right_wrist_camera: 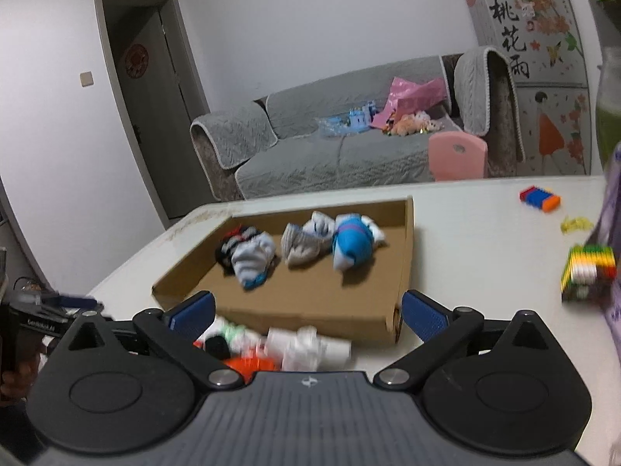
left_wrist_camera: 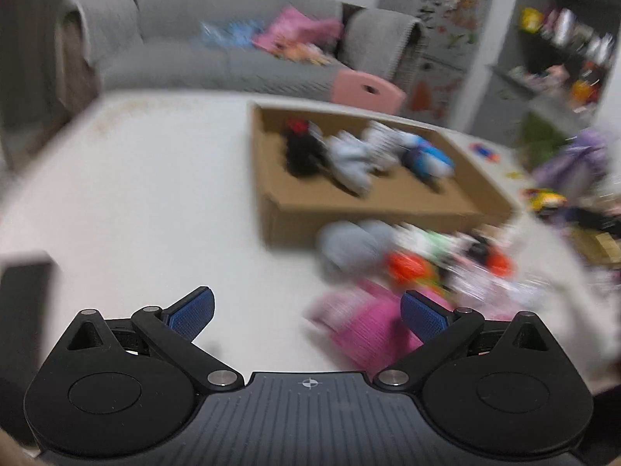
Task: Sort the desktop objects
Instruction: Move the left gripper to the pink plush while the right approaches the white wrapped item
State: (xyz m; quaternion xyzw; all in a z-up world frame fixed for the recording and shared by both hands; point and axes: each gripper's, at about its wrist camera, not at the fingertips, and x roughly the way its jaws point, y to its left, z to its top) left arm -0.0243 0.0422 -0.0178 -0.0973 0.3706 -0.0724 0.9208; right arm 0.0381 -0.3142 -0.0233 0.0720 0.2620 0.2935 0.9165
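An open cardboard box (right_wrist_camera: 310,316) lies on the white table (right_wrist_camera: 465,240). It holds a black-and-white sock bundle (right_wrist_camera: 248,256), a grey-white one (right_wrist_camera: 306,244) and a blue one (right_wrist_camera: 353,244). In front of the box lies a loose pile of socks: white (right_wrist_camera: 310,345), orange (right_wrist_camera: 248,363) and black (right_wrist_camera: 217,345). My right gripper (right_wrist_camera: 306,297) hangs open just above this pile, with nothing held. The left wrist view is blurred. My left gripper (left_wrist_camera: 306,299) is open over the table left of the pile, and a pink sock (left_wrist_camera: 368,322) lies under its right finger. The box (left_wrist_camera: 349,225) is beyond it.
A hand (right_wrist_camera: 15,380) holds the other gripper's handle at the left edge. Toy blocks (right_wrist_camera: 539,198), a yellow scrap (right_wrist_camera: 576,225) and a multicoloured block stack (right_wrist_camera: 588,272) sit on the table's right side. Beyond the far edge stand a pink chair (right_wrist_camera: 458,155) and a grey sofa (right_wrist_camera: 330,147).
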